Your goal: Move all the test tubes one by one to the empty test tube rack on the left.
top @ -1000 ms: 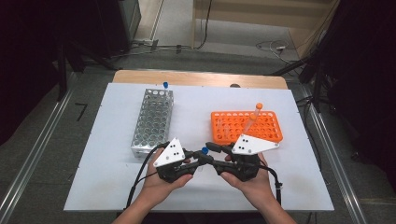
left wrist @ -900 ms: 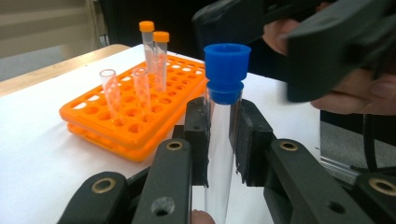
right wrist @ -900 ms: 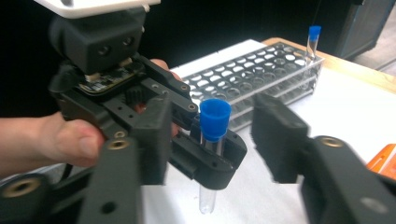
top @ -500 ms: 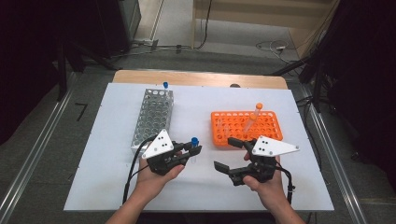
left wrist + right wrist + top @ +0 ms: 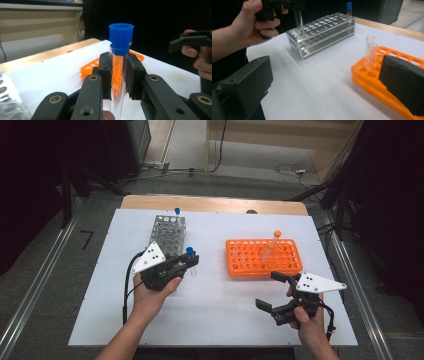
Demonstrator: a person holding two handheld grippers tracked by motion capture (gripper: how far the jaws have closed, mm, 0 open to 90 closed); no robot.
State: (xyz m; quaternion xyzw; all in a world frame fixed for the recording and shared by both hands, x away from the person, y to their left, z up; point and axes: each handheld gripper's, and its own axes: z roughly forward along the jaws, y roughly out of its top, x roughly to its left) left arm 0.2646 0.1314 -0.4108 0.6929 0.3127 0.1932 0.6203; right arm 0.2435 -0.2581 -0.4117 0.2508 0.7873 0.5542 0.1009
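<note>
Two racks: metal rack (image 5: 167, 234), orange rack (image 5: 262, 257). Left gripper (image 5: 189, 264) clamps blue-capped tube (image 5: 118, 67) (upright); right gripper (image 5: 272, 290) jaws just opened wide, empty, level over table (image 5: 220, 305).

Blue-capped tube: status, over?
Left gripper shut on blue-capped tube, upright near the metal rack. Right gripper open, holding nothing, beside orange rack. Nothing between tube and metal rack.

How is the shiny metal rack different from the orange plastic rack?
The silver metal test-tube rack is narrow, with stacked perforated plates; the orange plastic rack is wider and lower. The metal rack carries a blue-capped tube at its far end; the orange rack holds a tilted orange-capped tube and some clear uncapped ones. The metal rack sits near the left gripper, the orange rack nearer the right gripper. Both have rows of round holes.
</note>
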